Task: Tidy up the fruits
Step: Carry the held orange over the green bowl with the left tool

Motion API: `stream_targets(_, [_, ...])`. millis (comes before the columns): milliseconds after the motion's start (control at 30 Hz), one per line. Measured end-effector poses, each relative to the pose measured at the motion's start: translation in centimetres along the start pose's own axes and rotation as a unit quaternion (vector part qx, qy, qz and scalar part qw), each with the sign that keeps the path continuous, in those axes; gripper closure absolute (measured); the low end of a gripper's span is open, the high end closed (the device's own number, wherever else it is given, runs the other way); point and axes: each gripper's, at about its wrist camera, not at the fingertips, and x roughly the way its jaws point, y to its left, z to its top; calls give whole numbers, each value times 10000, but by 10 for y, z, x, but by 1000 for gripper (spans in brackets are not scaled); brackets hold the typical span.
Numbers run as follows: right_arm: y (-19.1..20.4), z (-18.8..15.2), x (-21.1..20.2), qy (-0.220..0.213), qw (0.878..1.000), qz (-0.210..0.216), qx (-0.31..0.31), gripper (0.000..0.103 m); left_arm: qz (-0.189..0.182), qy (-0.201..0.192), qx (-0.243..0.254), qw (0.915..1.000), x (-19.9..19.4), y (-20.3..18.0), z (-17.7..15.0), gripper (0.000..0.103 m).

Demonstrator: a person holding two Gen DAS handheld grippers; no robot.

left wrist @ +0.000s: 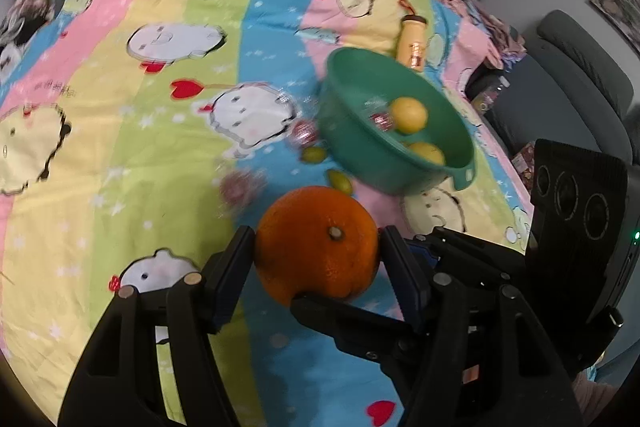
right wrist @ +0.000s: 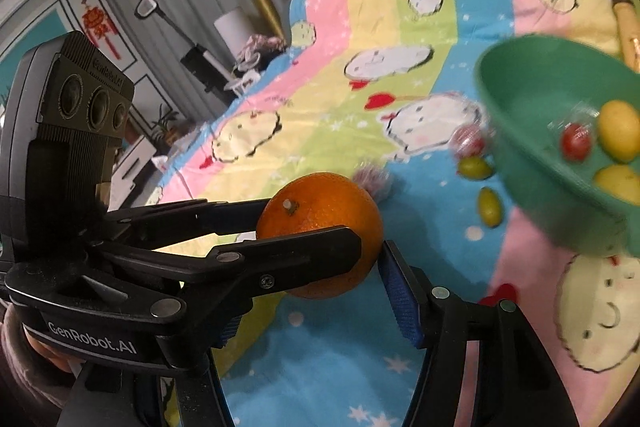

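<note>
An orange (left wrist: 316, 243) is held above the bedspread with both grippers around it. My left gripper (left wrist: 316, 251) has a finger on each side of the orange. My right gripper (right wrist: 320, 255) also closes around the orange (right wrist: 320, 227), crossing the left one. A green bowl (left wrist: 356, 99) stands beyond, with two yellow fruits (left wrist: 408, 115) and a wrapped red fruit (right wrist: 576, 141) inside. Two small green fruits (left wrist: 340, 183) and two wrapped fruits (left wrist: 304, 133) lie on the spread beside the bowl (right wrist: 532, 83).
A colourful cartoon bedspread (left wrist: 160, 147) covers the bed. An orange-beige bottle (left wrist: 412, 43) lies behind the bowl. A grey chair (left wrist: 576, 75) stands off the bed's right side. Furniture and a lamp (right wrist: 228, 23) stand by the far wall.
</note>
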Motion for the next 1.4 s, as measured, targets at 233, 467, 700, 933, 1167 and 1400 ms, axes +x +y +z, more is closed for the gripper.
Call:
stream_targets(233, [-5,4,-37,-399,9991,-158,29,39,-89,-139,389,9991,-5,-34,16,39])
stream_targets(467, [-17,6,-64,-726,9969,-258,133,39,-132,-181,722,9971,-2,-63,29,39])
stream_targets(700, [-31,6,-83,-977,9943,-358,236,39,-182,-193,968,9950,4,-85,39,39])
stream_targets(933, [-45,9,-96,-1187,9915,-421,311,39,-215,-221,1159,9928,12,-102,50,39])
stream_targets(1167, [-60,18,-103,-1381,9886,-460,375,39,-227,-255,1327,9906,21,-114,66,39])
stream_targets(1400, [-73,27,-105,-1468,9870,-512,407,39,-266,-265,1404,9894,33,-121,81,39])
